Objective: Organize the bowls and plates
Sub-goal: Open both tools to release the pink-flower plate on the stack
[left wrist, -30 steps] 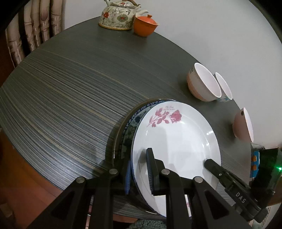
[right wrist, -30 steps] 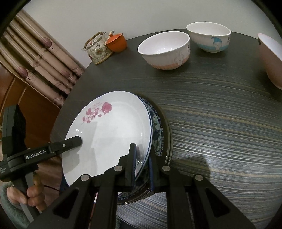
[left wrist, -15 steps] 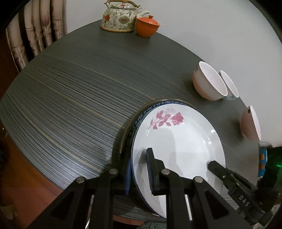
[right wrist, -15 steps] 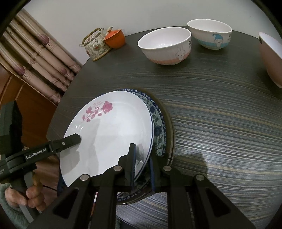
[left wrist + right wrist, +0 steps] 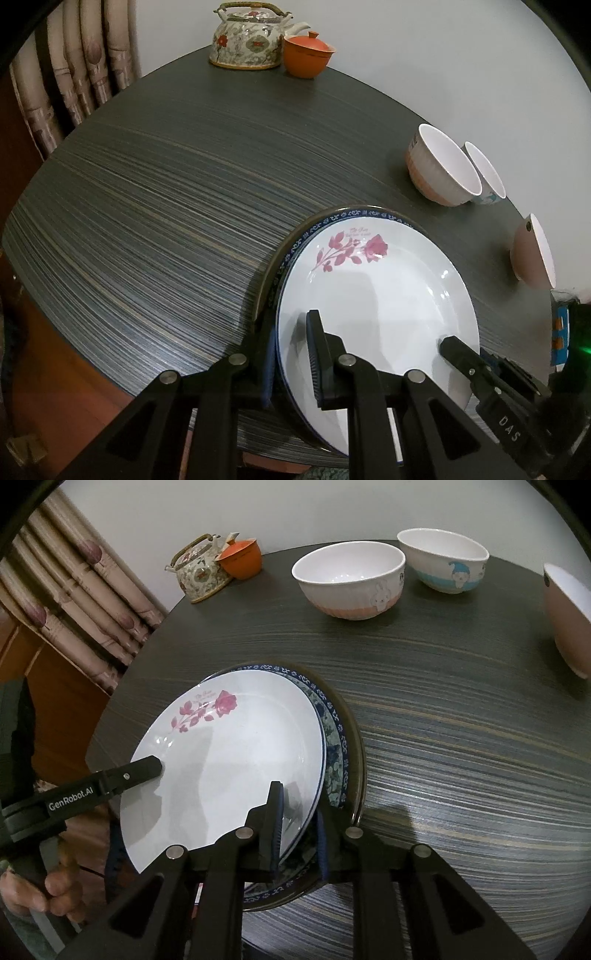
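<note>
Left gripper (image 5: pixel 291 363): we have it closed on the near-left edge of the rose plate (image 5: pixel 376 295); one pad lies on the white face, the other is tucked beneath the rim.

Right gripper (image 5: pixel 297 834): it straddles the near-right edge of the same plate. Its jaws have just been opening, with the rim between them; we can see a sliver of space at the outer pad, so we judge this side is no longer clamped.

Rose plate: it sits on top of the blue-patterned plate (image 5: pixel 334 753), slid a little toward the left hand, so a crescent of blue shows on the right side.

Stack: a dark-rimmed plate (image 5: pixel 360 760) lies under both, at the near edge of the table (image 5: pixel 147 184), partly overhanging it.

Key relation: both grippers sit at the near rim and point down and away across the plate, one at each side, equally close. Since the plate is round, no long axis governs the grasp. We judge that release and a straight pull-back toward us come next.

Bowls: beyond the stack to the right stand the rabbit bowl (image 5: pixel 349 579) and the blue-banded bowl (image 5: pixel 445 559), close together, with a pink bowl (image 5: pixel 569 620) farther right; the right hand is nearer to them.

Farthest: a teapot (image 5: pixel 251 37) and an orange lidded cup (image 5: pixel 306 55) touch at the far edge.
</note>
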A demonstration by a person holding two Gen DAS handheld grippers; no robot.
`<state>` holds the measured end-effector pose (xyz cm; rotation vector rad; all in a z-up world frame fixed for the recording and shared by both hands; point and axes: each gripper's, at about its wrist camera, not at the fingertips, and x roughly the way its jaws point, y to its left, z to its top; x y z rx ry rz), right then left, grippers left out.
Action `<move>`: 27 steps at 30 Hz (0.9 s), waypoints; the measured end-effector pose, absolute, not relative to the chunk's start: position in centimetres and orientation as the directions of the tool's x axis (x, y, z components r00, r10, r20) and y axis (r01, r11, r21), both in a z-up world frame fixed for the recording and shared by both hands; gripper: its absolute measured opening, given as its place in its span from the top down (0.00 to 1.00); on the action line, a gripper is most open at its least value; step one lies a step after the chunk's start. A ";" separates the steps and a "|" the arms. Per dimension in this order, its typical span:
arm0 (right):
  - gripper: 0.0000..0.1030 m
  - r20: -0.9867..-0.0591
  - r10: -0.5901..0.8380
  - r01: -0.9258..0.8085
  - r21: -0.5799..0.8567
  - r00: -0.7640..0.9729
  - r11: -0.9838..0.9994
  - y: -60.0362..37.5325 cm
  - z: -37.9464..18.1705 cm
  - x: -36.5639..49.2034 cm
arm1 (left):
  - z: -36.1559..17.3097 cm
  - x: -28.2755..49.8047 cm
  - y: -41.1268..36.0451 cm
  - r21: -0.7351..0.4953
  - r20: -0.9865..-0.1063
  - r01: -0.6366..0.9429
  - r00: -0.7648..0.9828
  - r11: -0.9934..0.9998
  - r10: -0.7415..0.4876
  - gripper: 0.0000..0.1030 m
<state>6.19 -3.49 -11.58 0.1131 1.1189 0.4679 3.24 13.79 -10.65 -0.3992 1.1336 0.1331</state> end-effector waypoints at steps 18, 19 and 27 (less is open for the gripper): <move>0.65 -0.852 0.377 -0.318 0.267 0.363 0.910 -2.3 -11.4 5.8 | -9.2 3.2 12.4 -0.183 -0.866 -0.262 0.499 0.947 -0.029 0.67; 0.64 -0.849 0.375 -0.323 0.261 0.372 0.910 -2.2 -11.2 5.7 | -9.1 3.2 12.2 -0.170 -0.863 -0.259 0.504 0.951 -0.017 0.66; 0.62 -0.854 0.366 -0.320 0.253 0.371 0.913 -2.1 -11.2 5.8 | -9.2 3.2 12.5 -0.171 -0.866 -0.262 0.500 0.950 -0.018 0.66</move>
